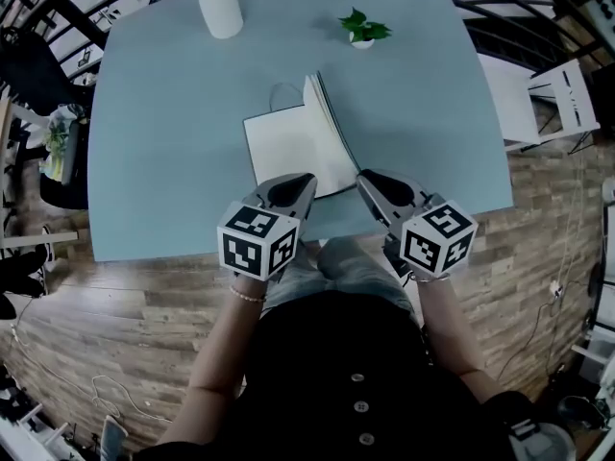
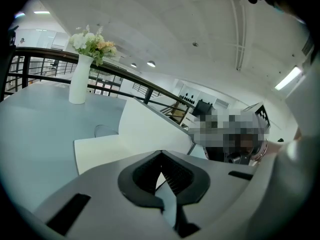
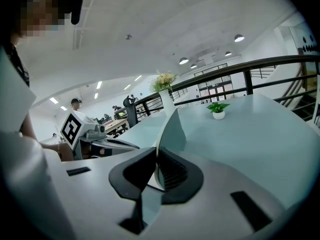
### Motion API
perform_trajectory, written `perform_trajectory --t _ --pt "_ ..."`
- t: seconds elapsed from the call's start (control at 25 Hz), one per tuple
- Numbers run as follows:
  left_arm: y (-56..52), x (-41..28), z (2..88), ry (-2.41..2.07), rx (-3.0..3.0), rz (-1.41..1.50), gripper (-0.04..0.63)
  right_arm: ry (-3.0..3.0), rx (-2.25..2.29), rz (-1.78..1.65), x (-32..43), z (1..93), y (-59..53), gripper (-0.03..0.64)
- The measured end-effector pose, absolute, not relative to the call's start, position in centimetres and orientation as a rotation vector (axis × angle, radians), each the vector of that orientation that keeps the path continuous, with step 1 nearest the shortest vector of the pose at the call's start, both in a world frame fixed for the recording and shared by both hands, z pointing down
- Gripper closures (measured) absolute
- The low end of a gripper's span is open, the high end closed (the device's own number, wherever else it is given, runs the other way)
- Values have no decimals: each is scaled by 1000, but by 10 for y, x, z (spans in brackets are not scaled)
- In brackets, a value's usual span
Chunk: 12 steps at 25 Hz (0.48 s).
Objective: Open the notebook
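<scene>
notebook [image 1: 293, 142]: lies at the near middle of the blue-grey table [image 1: 163, 113], open, with a white page flat on the left
raised side [image 1: 334, 128]: and there it is, the right part of the notebook stands steeply up off the flat page, with its edge running back towards the person
right gripper [image 1: 363, 179]: at the near end of that raised side; in the right gripper view [image 3: 154, 154] the jaws are pinched on its lower edge, and the sheet [image 3: 172, 129] rises straight out from between the tips
left gripper [image 1: 307, 182]: just beside the right one, over the near edge of the flat page; in the left gripper view [image 2: 161, 154] the jaw tips meet, and only white paper [image 2: 145, 129] shows past them. whether it touches the page, i cannot tell
vase [image 1: 219, 6]: white, with flowers, at the far edge of the table and well apart from the notebook
small plant [image 1: 363, 29]: green leaves in a little white pot, far side of the table, to the right of the vase
person: seated at the near edge, with knees just under the two marker cubes
</scene>
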<state>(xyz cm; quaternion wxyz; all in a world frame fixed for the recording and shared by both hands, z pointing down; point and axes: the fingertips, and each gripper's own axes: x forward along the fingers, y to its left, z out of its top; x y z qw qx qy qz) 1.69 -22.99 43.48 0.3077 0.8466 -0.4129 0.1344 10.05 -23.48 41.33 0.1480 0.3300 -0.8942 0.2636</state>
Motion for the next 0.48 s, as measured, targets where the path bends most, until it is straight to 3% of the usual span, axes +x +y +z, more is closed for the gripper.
perform_trajectory --t 0.48 --pt "-241 47 439 -1081 2234 397 578 -2534 1018 831 146 432 -247 583"
